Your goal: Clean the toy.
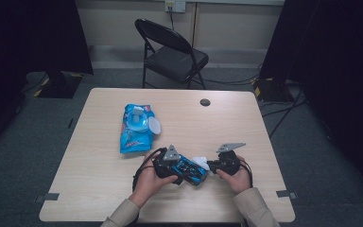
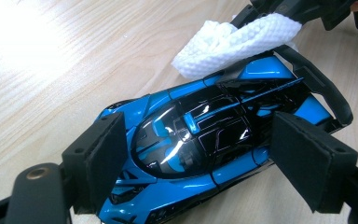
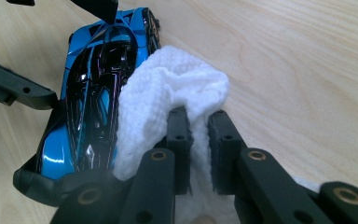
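While lid open, wipes pack (image 1: 135, 128) lying flat

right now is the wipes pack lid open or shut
Open: on the blue wipes pack, the white lid is flipped out to the pack's right side in the high view, exposing the round opening.

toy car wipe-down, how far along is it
Done: a white wipe is out of the blue wipes pack, whose lid stands open. In hand: the left gripper clamps the blue toy car; the right gripper presses the wipe against its side. Left: probably the rest of the body.
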Available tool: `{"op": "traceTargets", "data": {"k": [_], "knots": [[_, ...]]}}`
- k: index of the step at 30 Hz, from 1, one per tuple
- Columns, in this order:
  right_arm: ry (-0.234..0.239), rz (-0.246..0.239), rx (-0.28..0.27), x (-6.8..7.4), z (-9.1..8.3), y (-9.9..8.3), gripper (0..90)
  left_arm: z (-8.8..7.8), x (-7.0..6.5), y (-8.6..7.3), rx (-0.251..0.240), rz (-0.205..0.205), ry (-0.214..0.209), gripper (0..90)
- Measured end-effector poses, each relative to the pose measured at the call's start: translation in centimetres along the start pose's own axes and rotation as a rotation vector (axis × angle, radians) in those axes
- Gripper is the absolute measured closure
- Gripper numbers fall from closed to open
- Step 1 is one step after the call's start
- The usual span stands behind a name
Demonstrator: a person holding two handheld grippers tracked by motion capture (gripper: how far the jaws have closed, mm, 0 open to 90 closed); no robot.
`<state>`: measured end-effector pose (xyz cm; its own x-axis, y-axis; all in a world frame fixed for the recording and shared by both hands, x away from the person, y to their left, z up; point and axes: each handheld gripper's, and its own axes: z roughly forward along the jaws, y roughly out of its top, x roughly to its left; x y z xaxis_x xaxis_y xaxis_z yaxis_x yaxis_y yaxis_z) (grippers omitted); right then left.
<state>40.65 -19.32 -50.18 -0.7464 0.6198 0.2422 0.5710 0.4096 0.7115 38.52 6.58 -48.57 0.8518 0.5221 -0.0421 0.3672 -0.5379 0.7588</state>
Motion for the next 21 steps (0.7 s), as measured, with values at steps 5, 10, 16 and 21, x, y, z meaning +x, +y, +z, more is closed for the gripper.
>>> {"op": "traceTargets", "data": {"k": [5, 10, 16, 21], "knots": [[0.013, 0.005, 0.009, -0.1, 0.2, 0.2, 81.1, 0.0, 0.0, 0.1, 0.003, 0.0, -0.001, 18.9], [0.014, -0.002, 0.017, -0.1, 0.7, 0.8, 81.1, 0.0, 0.0, 0.0, -0.002, -0.002, 0.0, 18.9], [0.012, -0.005, 0.024, 0.1, 1.5, 1.6, 81.1, 0.0, 0.0, 0.0, 0.0, 0.0, -0.001, 18.9], [0.018, -0.013, 0.039, 0.3, 2.5, 2.6, 81.1, 0.0, 0.0, 0.0, 0.0, 0.0, -0.001, 18.9]]}}
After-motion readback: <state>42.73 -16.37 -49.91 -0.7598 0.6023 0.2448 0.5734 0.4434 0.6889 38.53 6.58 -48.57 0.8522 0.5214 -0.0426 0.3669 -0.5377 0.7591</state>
